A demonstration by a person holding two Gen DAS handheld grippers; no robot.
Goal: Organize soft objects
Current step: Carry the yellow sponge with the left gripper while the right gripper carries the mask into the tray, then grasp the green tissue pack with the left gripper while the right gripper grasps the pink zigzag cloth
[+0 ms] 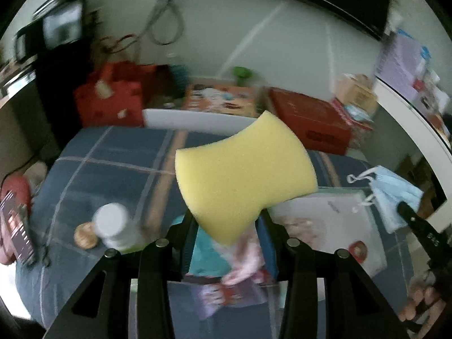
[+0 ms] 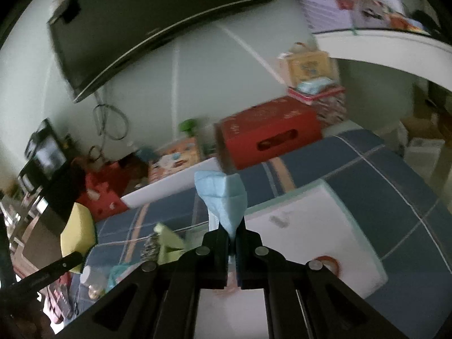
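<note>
My left gripper (image 1: 229, 220) is shut on a yellow sponge (image 1: 244, 176) and holds it above the blue plaid bed cover (image 1: 113, 163). The sponge also shows at the left of the right wrist view (image 2: 77, 230). My right gripper (image 2: 232, 233) is shut on a light blue face mask (image 2: 223, 200), pinched upright between the jaws; the mask also shows at the right of the left wrist view (image 1: 392, 195). A white box (image 2: 305, 234) lies on the bed under the right gripper, also in the left wrist view (image 1: 336, 220).
A white bottle (image 1: 114, 230) and a round brown object (image 1: 84, 236) stand on the bed at the left. Teal and pink fabric items (image 1: 223, 257) lie below the sponge. Red boxes (image 1: 310, 121) and clutter line the far wall. A white table edge (image 2: 381, 48) curves at the right.
</note>
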